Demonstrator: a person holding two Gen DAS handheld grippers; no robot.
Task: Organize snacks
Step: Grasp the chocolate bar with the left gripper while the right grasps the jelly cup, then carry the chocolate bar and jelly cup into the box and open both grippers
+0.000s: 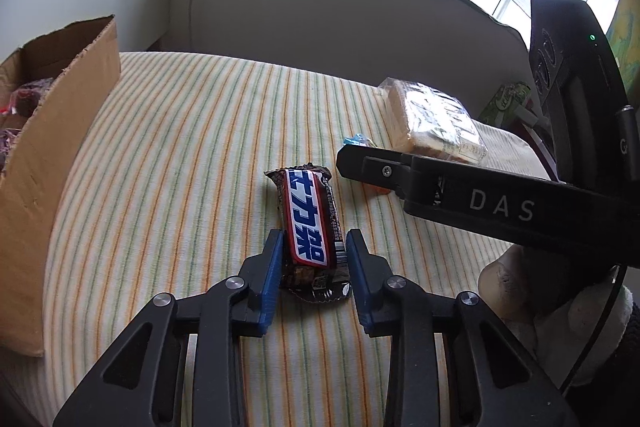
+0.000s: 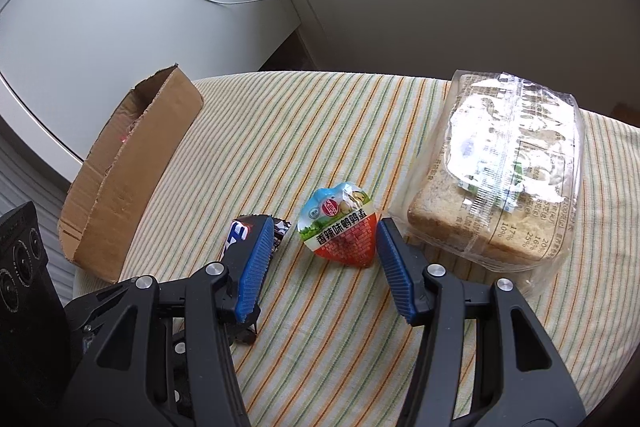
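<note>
A brown chocolate bar with a red, white and blue label lies on the striped tablecloth. My left gripper is shut on its near half, with a blue pad against each long side. In the right wrist view the same chocolate bar shows partly behind my left blue pad. A small heart-shaped egg snack pack lies between the tips of my right gripper, which is open. Its right pad sits at the pack's edge and the left pad stands apart from it.
An open cardboard box holding several snacks stands at the table's left. A clear bag of sliced bread lies at the right. One black finger of the right gripper crosses the left wrist view. A wall with cables rises behind.
</note>
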